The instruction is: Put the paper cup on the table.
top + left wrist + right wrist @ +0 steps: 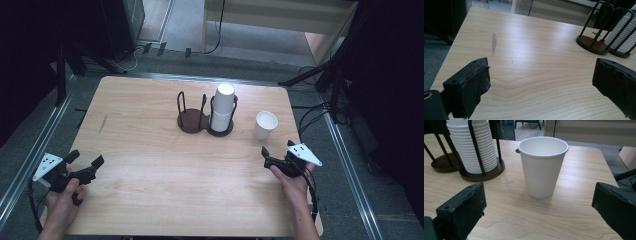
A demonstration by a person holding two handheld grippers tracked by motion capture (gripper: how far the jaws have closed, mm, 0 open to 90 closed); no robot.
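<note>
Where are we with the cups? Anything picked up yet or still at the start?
Looks like the start. Done: a cup stack sits in the holder's right bay; the left bay is empty. In hand: nothing, the left claw and right claw are open. Left: the loose cup stands upright, ungrasped, ahead of the right claw.

Light wooden table with rounded corners [150, 190] carrying a cup holder and one loose cup

A dark brown two-ring wire cup holder [192, 120] is standing near the far middle of the tabletop, its right ring holding a stack of white paper cups [223, 107] placed mouth down, its left ring standing bare. A single white paper cup [265, 125] is sitting upright and mouth up on the wood, just to the right of the holder and apart from it. A thin grey smudge [494, 43] is showing on the left part of the surface.
</note>
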